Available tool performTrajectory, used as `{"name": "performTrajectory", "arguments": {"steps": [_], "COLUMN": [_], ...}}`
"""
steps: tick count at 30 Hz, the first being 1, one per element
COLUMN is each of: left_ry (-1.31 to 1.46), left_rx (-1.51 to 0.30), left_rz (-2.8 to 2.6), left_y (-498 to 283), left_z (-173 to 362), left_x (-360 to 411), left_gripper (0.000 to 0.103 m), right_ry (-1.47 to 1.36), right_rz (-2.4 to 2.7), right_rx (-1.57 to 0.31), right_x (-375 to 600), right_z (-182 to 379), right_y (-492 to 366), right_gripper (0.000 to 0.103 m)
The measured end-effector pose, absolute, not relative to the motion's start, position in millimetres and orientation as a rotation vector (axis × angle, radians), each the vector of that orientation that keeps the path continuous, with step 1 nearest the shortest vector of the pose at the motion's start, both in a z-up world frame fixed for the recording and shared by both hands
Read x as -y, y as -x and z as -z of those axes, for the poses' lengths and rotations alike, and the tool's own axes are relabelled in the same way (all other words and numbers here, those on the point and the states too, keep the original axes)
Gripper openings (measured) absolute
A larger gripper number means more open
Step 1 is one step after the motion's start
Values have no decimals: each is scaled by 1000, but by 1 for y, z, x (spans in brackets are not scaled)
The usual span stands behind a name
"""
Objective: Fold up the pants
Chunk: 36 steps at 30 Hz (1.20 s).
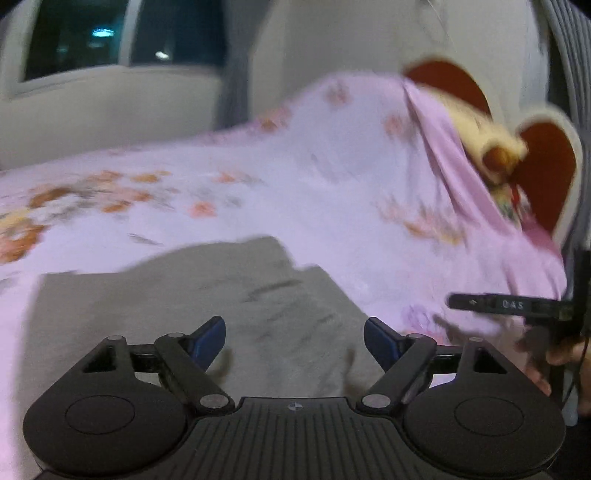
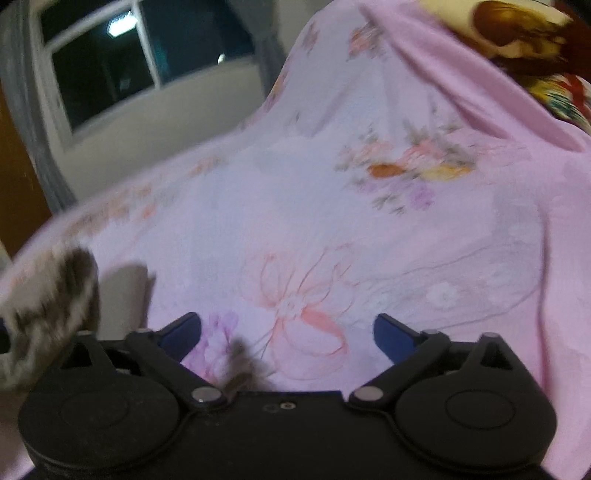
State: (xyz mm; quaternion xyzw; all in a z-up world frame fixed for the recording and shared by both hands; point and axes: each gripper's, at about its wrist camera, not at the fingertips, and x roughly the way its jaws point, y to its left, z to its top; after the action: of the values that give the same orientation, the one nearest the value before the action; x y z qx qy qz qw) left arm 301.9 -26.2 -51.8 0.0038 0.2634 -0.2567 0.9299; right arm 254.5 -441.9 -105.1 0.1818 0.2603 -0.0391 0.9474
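Note:
The grey pants (image 1: 229,306) lie flat on a pink floral bedsheet (image 1: 332,177), folded into a rough rectangle just ahead of my left gripper (image 1: 294,339). The left gripper is open and empty, its blue pads (image 1: 208,338) spread above the near edge of the pants. In the right wrist view my right gripper (image 2: 287,334) is open and empty above the bedsheet (image 2: 369,229). A blurred grey patterned piece of the pants (image 2: 51,321) shows at the far left of that view. The right gripper's body (image 1: 509,304) shows at the right of the left wrist view.
A red heart-shaped pillow (image 1: 546,173) and a plush toy (image 1: 491,147) sit on the raised sheet at the far right. A window (image 1: 122,33) and pale wall stand behind the bed. A brown wooden surface (image 2: 18,177) is at the left.

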Motion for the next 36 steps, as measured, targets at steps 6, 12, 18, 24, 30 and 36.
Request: {"name": "performTrajectory", "arguments": {"steps": [6,12,18,24,30,36], "left_ry": [20,2,47,65,94,159], "left_rx": [-527,-616,-612,-567,-547,-512], "left_rz": [286,210,209,208,208,231], "left_y": [-231,-226,-244,-244,-242,-241], "left_z": [76,109,129,143,143,142], "left_x": [-84,-118,-124,-124,-125,-130], "left_gripper": [81,78,77,76,77,76], "right_ry": [-401,-388,-419,-397,-326,-344], "right_rz": [-181,-384,-354,-289,-206,-219], "right_rx": [-494,-565,-675,-672,-601,-610], "right_x": [387,299,273,257,251,251], "right_z": [74,65,75,76,60,59], "right_y": [-224,-252,-282,-287,-265,-268], "right_gripper": [76,70,65,55,54,54]}}
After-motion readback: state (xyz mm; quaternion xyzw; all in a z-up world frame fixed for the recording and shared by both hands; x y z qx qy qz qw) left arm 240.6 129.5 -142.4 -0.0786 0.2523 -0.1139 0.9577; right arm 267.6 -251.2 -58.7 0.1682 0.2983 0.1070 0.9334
